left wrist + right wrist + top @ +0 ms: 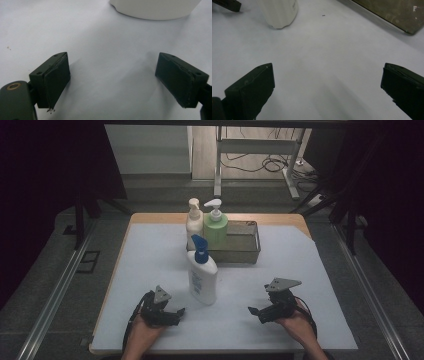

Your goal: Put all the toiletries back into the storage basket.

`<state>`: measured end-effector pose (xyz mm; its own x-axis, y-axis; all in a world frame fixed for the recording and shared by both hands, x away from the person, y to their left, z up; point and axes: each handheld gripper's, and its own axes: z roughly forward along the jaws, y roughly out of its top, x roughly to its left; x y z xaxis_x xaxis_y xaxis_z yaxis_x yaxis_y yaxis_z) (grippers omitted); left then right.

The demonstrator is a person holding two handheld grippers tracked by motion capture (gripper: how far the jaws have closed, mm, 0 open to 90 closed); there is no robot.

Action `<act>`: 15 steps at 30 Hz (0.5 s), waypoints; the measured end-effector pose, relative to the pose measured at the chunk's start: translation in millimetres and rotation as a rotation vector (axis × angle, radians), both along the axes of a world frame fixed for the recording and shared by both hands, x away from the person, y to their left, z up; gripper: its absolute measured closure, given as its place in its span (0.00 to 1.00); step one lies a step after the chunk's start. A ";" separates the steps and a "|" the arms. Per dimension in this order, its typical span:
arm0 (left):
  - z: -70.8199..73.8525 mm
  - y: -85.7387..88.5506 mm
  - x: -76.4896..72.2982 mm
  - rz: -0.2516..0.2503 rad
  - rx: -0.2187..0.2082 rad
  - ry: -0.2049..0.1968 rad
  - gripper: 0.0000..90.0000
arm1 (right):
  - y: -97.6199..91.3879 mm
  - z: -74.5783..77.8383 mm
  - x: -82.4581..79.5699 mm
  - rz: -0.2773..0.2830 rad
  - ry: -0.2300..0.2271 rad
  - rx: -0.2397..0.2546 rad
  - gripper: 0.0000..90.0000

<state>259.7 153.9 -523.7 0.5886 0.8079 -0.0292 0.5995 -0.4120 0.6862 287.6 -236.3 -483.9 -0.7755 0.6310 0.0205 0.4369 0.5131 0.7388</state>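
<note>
While both tools rest low in frame, I read a reach step | left gripper (pixel 176 312) wide open, empty | right gripper (pixel 254 312) wide open, empty | blue-capped bottle (pixel 202 279) upright at centre, before tray (pixel 248 256) | next: I'd straddle bottle squarely.

The left gripper (pixel 175 312) was a black, blocky tool with a small grey three-cornered plate on top and a black cable looping off its near-left side. The right gripper (pixel 255 312) matched it — a wider grey plate, a black cable on the right. Up close, each jaw was a dark slab with small screw holes; a brass-coloured ring sat beside the left gripper's left-hand jaw.
</note>
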 end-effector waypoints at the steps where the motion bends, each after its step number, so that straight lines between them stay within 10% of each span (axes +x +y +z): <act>1: 0.0 0.0 0.0 0.000 0.000 0.000 0.14 | 1.3 1.0 0.1 0.003 0.000 0.000 0.00; 15: -0.4 0.1 0.0 0.002 -0.005 -0.001 0.14 | 26.2 9.7 3.3 0.054 -0.002 0.019 0.00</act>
<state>259.7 154.0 -524.1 0.5867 0.8092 -0.0323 0.5997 -0.4073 0.6888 290.9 -210.1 -474.1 -0.8087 0.5875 0.0301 0.4072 0.5221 0.7494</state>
